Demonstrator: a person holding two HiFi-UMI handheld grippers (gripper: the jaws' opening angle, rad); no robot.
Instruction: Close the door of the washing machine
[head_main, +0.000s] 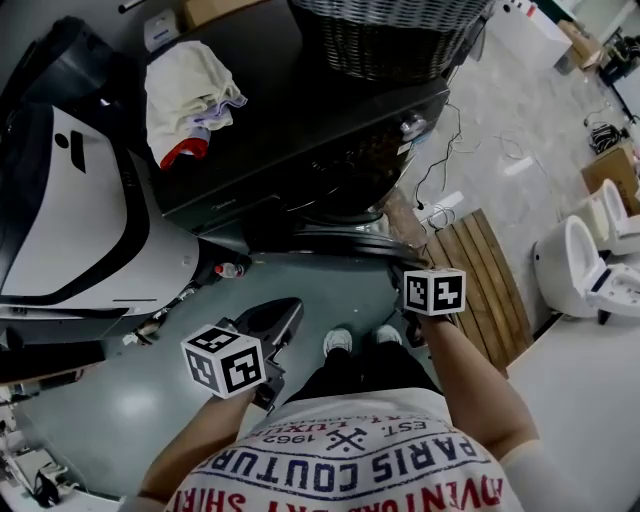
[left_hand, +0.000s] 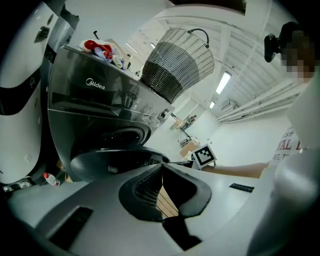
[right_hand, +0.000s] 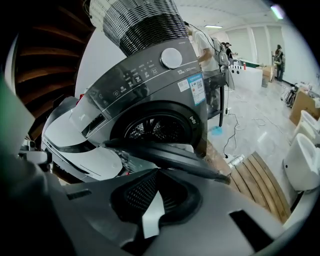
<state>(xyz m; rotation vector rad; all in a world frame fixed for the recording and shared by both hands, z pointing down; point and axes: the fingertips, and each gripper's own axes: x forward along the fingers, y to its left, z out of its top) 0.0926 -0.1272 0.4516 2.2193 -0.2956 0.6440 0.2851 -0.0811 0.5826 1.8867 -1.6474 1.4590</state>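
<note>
A pale tiled floor (head_main: 500, 110) runs across a big open room, with a slatted wooden platform (head_main: 480, 270) lying on it and white toilets (head_main: 585, 260) standing to the right. The dark grey washing machine (head_main: 300, 150) stands directly in front of the person, a wicker basket (head_main: 390, 40) on its top near the right side and a bundle of pale cloth (head_main: 190, 95) on its top at the left. A white-and-black unit (head_main: 70, 200) sits just beside the machine on its left. The round door (right_hand: 165, 156) is swung open, jutting out from the drum opening (right_hand: 152, 127) toward the person, whose shoes (head_main: 338, 342) stand just below it. The right gripper (right_hand: 159, 172) is raised close to the door's outer edge, its jaws drawn together at the tips with nothing between them; whether it touches the door cannot be told. The left gripper (left_hand: 161, 165) is held lower and further left, near the door but apart from it, its jaws likewise pressed together and empty.
</note>
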